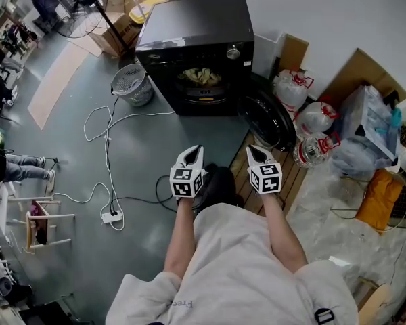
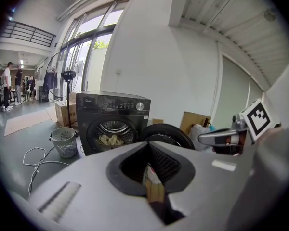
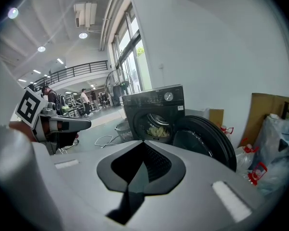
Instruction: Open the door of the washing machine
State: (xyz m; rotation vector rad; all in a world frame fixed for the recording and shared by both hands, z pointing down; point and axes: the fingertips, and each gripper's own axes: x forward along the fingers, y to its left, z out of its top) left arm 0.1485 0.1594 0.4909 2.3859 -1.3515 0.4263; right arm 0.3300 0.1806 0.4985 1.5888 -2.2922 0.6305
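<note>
The black front-loading washing machine stands ahead on the grey floor. Its round door hangs swung wide open to the right, and pale laundry lies in the drum. My left gripper and right gripper are held side by side near my body, well short of the machine. Both are shut with nothing between the jaws. Each one shows in the other's view, the right gripper and the left gripper.
A wire waste basket sits left of the machine. A white cable runs to a power strip on the floor. Plastic bags and cardboard crowd the right wall. Wooden boards lie under my hands. People stand far left.
</note>
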